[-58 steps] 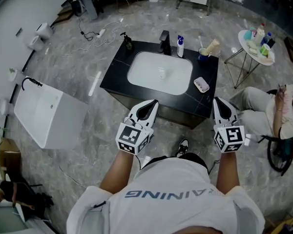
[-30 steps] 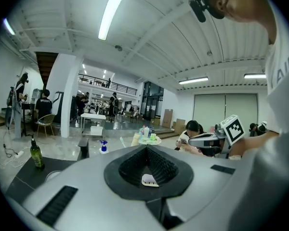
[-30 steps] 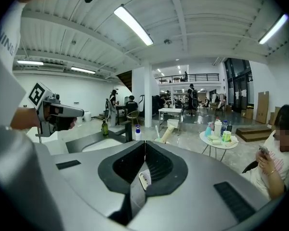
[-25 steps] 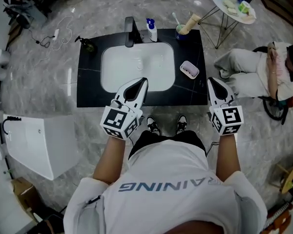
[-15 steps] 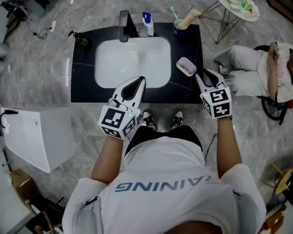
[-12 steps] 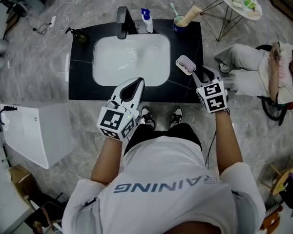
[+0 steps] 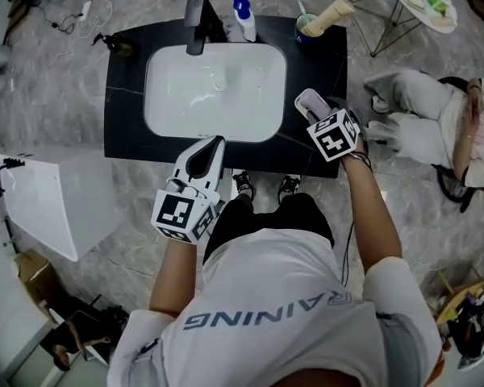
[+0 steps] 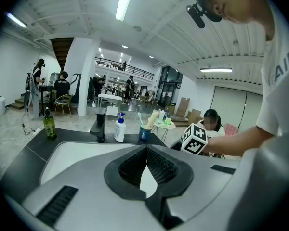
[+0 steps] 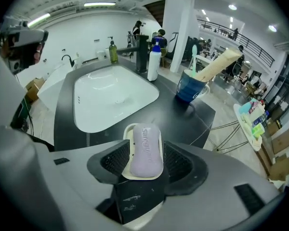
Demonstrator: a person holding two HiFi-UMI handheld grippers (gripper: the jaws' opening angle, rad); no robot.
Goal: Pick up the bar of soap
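Observation:
A pale purple bar of soap [image 9: 146,150] lies in a white dish [image 9: 127,134] on the black counter [image 7: 319,67], right of the basin. My right gripper [image 9: 147,161] is lowered over it with its jaws opening. The soap and dish sit between the ribbed pads [image 9: 118,160], which do not press on them. From the head view, the soap [image 7: 309,101] shows just beyond the right gripper [image 7: 317,114]. My left gripper [image 7: 206,153] hovers at the counter's front edge, shut and holding nothing; its tips [image 8: 147,147] meet.
White basin [image 7: 215,91] with a black faucet [image 7: 195,13], a pump bottle [image 7: 243,18], a blue cup with a toothbrush [image 7: 310,24] and a dark bottle [image 7: 117,45] behind it. A person sits at the right [image 7: 436,119]. A white box [image 7: 56,208] lies on the floor at the left.
My right gripper has moved forward and left from the counter's edge onto the soap dish, and its jaws have spread apart. The left gripper has drawn back slightly towards me.

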